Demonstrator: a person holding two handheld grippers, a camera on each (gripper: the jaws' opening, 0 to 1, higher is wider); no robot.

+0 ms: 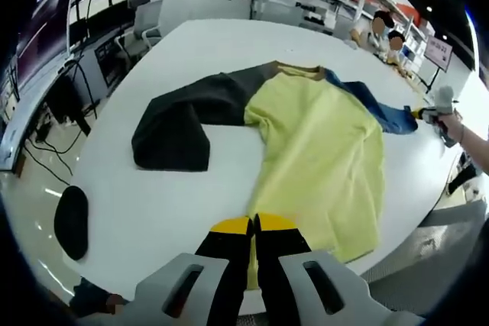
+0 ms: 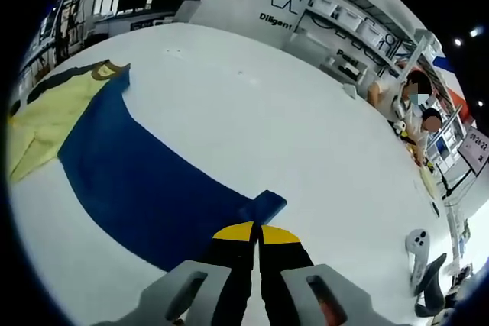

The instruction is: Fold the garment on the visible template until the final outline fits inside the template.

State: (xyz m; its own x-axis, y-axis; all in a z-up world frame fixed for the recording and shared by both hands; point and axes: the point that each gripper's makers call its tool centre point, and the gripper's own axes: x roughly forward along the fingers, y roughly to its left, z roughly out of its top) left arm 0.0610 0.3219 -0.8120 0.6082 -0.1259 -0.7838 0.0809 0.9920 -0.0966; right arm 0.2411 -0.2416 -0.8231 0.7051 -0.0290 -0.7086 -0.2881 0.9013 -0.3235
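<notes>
- Big white table point(image 1: 176, 188) underfoot here, rounded edge, glossy floor and desks with monitors off to the left of the left gripper view.
- The garment point(image 1: 321, 150) lies spread across it: yellow body, dark grey sleeve point(image 1: 183, 124) flung left, blue sleeve point(image 1: 382, 108) reaching right.
- Left gripper point(image 1: 254, 227) sits at the yellow hem, yellow-tipped jaws pressed together, pinching the hem edge.
- Right gripper point(image 2: 258, 233) has its jaws closed on the cuff end of the blue sleeve, which runs flat back toward the yellow body.
- In the left gripper view it shows at the far sleeve tip, a hand point(image 1: 451, 124) on it.
- Behind: a white wall with lettering, shelving racks point(image 2: 359, 24), two seated people at the table's far side.
- A white controller point(image 2: 416, 246) rests near the table edge.
</notes>
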